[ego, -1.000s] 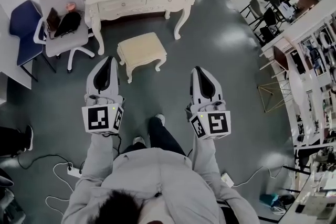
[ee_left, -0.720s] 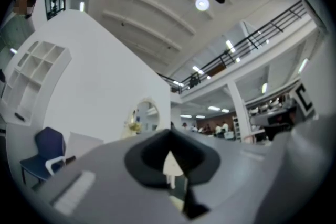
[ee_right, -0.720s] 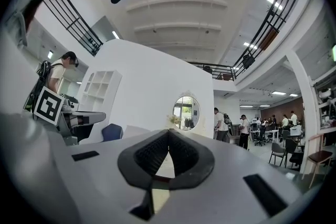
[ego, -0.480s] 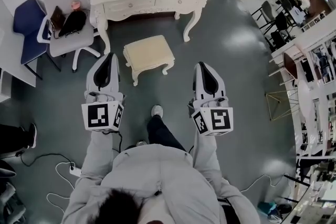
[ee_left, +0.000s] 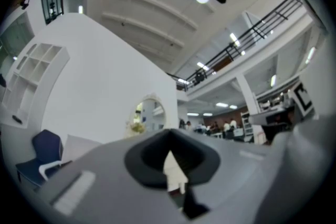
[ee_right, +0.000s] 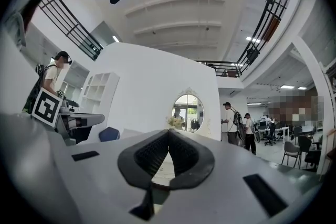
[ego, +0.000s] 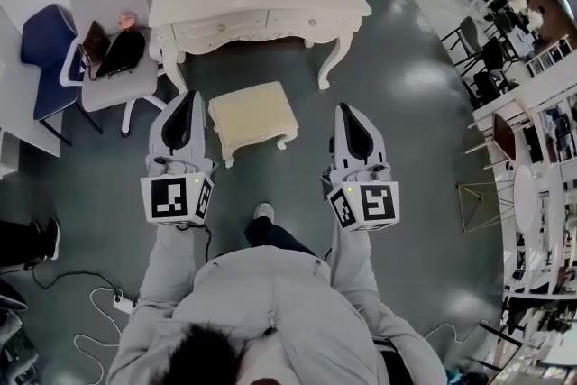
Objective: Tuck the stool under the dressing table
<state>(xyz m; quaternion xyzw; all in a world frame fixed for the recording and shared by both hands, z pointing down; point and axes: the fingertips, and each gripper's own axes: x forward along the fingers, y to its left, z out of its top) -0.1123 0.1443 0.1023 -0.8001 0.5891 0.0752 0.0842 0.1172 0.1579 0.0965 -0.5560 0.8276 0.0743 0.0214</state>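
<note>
A: Claw status?
B: My left gripper and right gripper are both pressed together, empty.
A: Stool?
B: The stool is on the floor between my grippers, in front of the dressing table, not under it.

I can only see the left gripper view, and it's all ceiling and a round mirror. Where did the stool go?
Observer: The head view shows it. The stool stands on the floor, ahead of you, between the left gripper and the right gripper.
Operator: Is it under the table yet?
Observer: No. It stands out in front of the dressing table, with no part of it under.
Operator: Is my other gripper holding something?
Observer: No. The right gripper view shows its jaws together with nothing gripped.
</note>
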